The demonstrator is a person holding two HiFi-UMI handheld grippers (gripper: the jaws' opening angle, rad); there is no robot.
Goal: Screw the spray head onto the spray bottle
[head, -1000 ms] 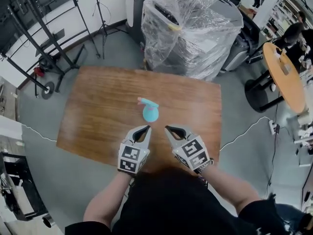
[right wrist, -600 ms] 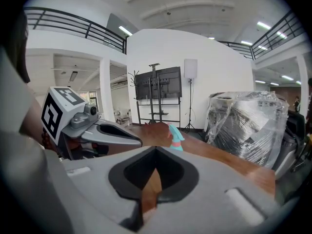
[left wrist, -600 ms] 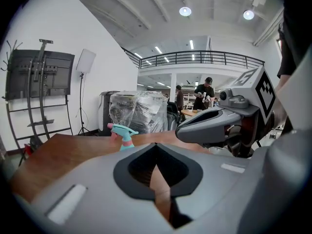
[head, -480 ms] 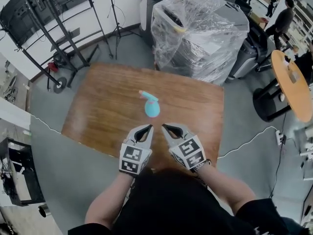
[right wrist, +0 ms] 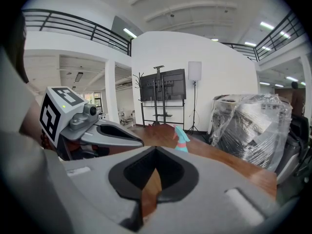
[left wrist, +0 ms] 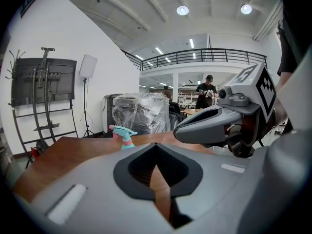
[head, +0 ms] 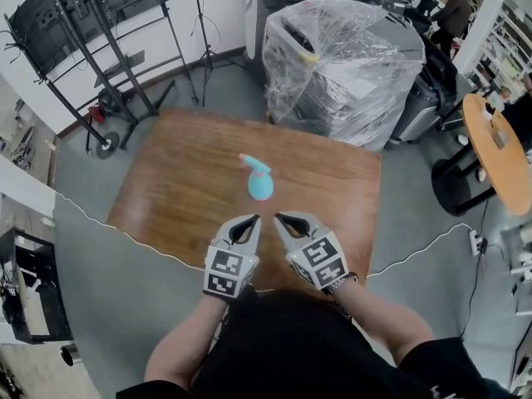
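Observation:
A teal spray bottle [head: 259,185] with its teal and pink spray head [head: 252,163] on top stands upright near the middle of the wooden table [head: 166,189]. It also shows small in the left gripper view as the bottle [left wrist: 124,137] and in the right gripper view as the bottle [right wrist: 181,139]. My left gripper [head: 252,219] and right gripper [head: 279,218] hover side by side over the table's near edge, short of the bottle. Both are shut with nothing between the jaws.
A large plastic-wrapped machine [head: 337,61] stands beyond the table's far edge. A black stand with a screen [head: 79,23] is at the far left. A round orange table [head: 499,135] is at the right. A white cable [head: 125,235] runs across the floor.
Both grippers have risen a little and stay shut. The view has shifted, so the table and bottle sit slightly further right and lower in the picture.

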